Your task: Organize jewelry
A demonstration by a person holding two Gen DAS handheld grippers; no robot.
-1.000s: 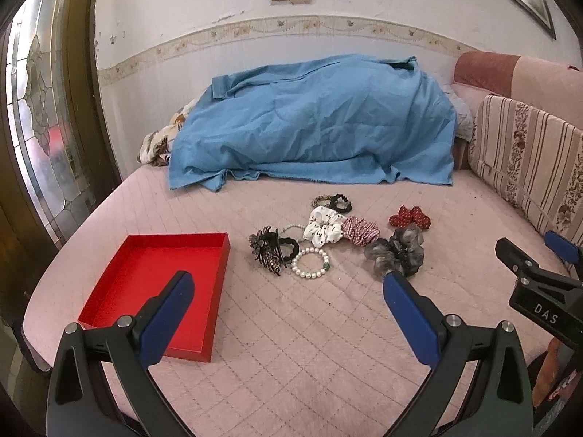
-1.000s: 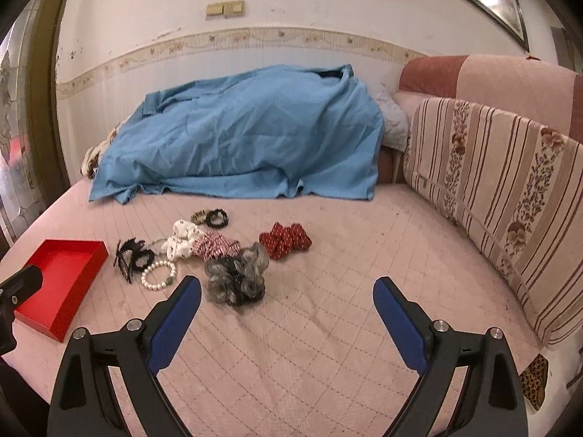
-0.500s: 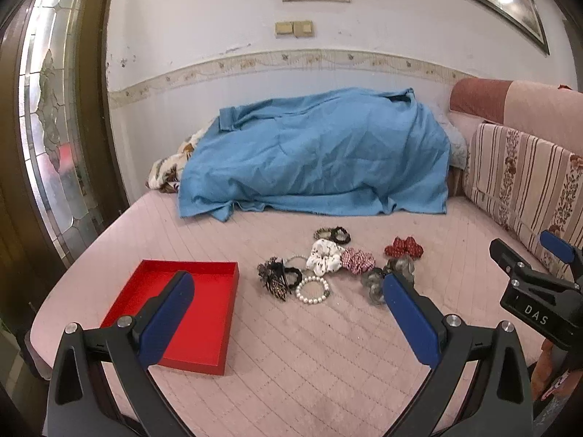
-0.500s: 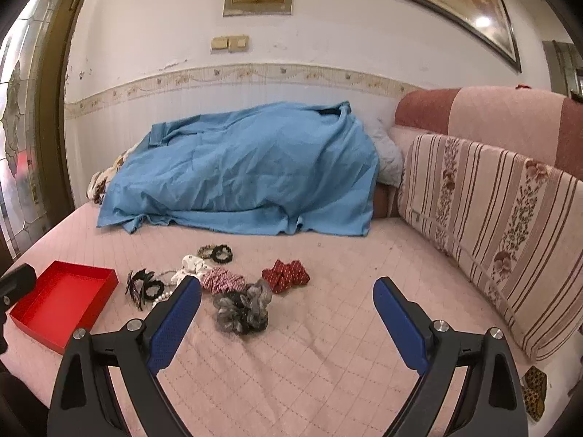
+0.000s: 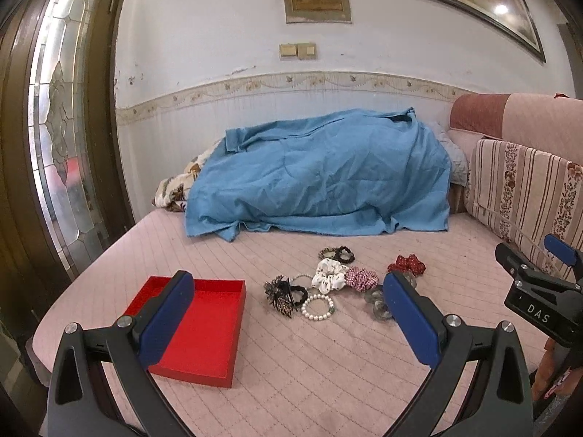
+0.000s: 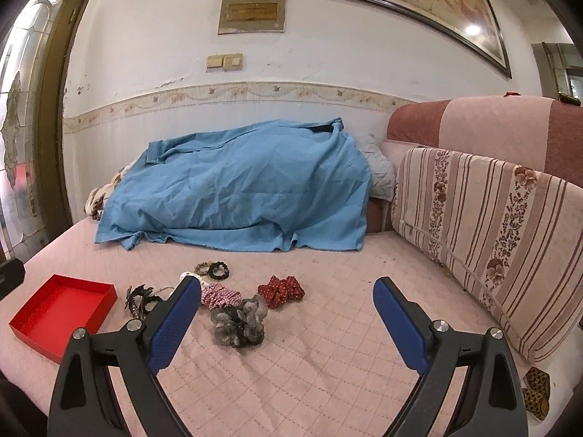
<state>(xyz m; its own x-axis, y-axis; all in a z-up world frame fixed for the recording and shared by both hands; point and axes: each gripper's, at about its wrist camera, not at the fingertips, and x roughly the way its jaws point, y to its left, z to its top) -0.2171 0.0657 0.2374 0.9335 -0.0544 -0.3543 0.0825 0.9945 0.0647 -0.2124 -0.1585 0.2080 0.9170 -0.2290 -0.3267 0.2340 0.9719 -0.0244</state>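
On the pink quilted bed cover [image 5: 328, 371], a shallow red rectangular tray [image 5: 204, 327] is observed to the left, with nothing seen inside it. Just right of the tray, a cluster of accessories is laid out: a dark beaded hair clip [image 5: 282, 293], a white pearl bracelet [image 5: 317, 307] touching it, a white spotted scrunchie [image 5: 329, 278], a red-and-white checked scrunchie [image 5: 360, 278], a red dotted scrunchie [image 6: 281, 290], a grey sheer scrunchie [image 6: 238, 322] and two small dark hair ties [image 5: 337, 254] at the far edge. A crumpled blue sheet [image 5: 320, 174] is heaped against the wall. The left tool [image 5: 288, 322] is held above the bed with blue pads spread wide, gripping nothing. The right tool [image 6: 288, 322] is likewise spread apart and unloaded, hovering near the grey sheer scrunchie.
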